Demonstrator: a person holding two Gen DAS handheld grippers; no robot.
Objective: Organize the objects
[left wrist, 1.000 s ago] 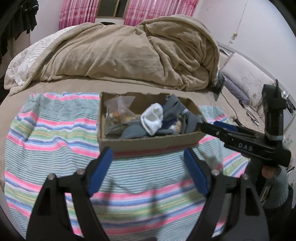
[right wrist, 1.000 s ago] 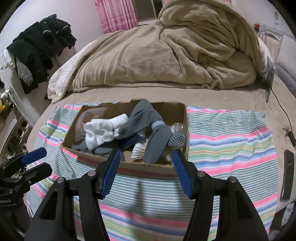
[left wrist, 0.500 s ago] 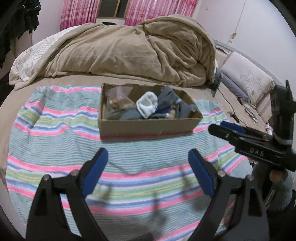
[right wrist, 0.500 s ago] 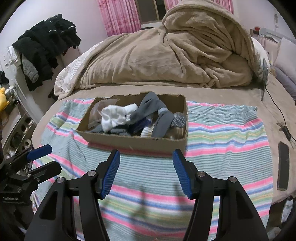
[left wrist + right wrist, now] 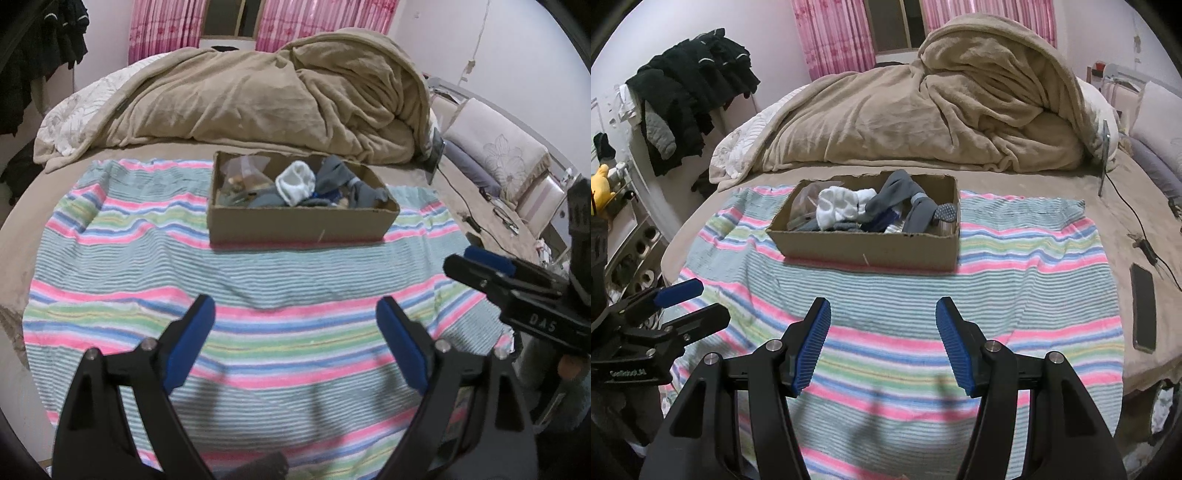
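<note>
Both grippers, left [image 5: 295, 317] and right [image 5: 882, 325], hang wide-fingered, empty, over bare striped towel [image 5: 1015, 280] (cardboard box [image 5: 864, 247] well ahead).

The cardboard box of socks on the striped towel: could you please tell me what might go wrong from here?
1. The grey sock rises above the cardboard box rim, so it could snag and spill out.
2. The striped towel lies loose and wrinkled; pushing the box may bunch it.
3. A phone lies near the bed edge, easily knocked.

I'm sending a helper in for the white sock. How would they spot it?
On the bed, a striped towel holds an open cardboard box. The white sock lies bunched on top at its middle-left, the only bright white item among grey socks.
</note>
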